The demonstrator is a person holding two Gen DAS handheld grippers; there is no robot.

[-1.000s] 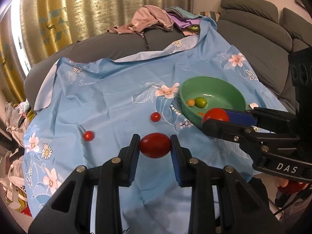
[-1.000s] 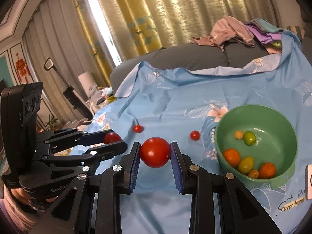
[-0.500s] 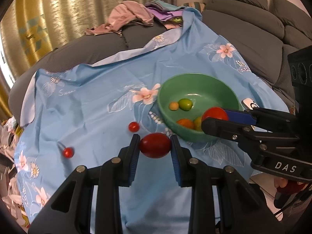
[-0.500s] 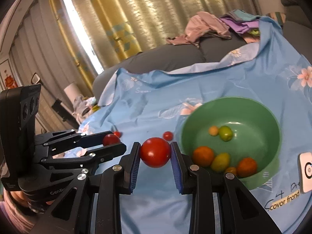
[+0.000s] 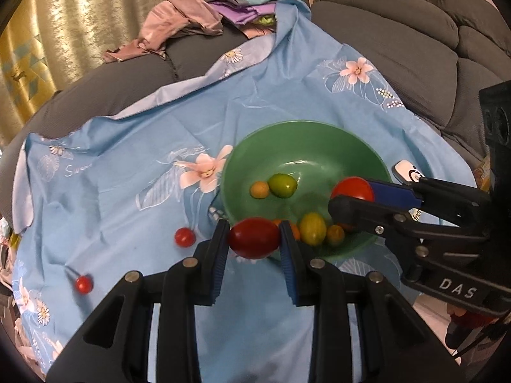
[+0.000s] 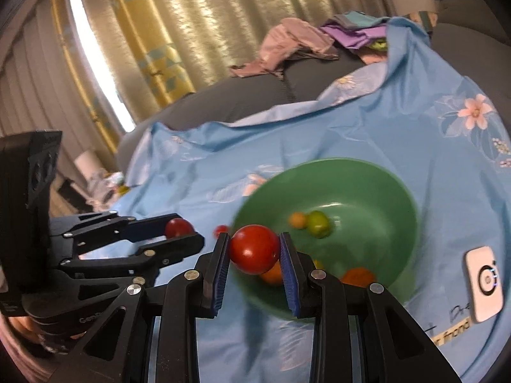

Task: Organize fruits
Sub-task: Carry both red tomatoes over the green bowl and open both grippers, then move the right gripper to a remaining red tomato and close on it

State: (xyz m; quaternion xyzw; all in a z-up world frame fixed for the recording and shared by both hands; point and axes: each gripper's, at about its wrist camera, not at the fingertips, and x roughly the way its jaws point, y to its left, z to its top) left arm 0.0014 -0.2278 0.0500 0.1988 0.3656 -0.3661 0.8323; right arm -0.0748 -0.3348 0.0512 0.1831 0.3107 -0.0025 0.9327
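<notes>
My left gripper (image 5: 254, 239) is shut on a dark red oval tomato (image 5: 254, 238) at the near left rim of the green bowl (image 5: 319, 140). My right gripper (image 6: 254, 249) is shut on a round red tomato (image 6: 254, 249) over the bowl's (image 6: 367, 178) near left rim; it also shows in the left wrist view (image 5: 353, 189). The bowl holds several small orange, yellow and green fruits (image 5: 282, 185). Two small red tomatoes (image 5: 185, 237) (image 5: 84, 284) lie on the blue floral cloth (image 5: 127, 159) left of the bowl.
A pile of clothes (image 5: 198, 19) lies at the cloth's far edge. Grey sofa cushions (image 5: 415, 48) are to the right. A small white device (image 6: 484, 281) lies right of the bowl. Gold curtains (image 6: 191, 32) hang behind.
Both grippers have moved toward the bowl with their tomatoes; the bowl now looks larger and closer, under the fingertips.
</notes>
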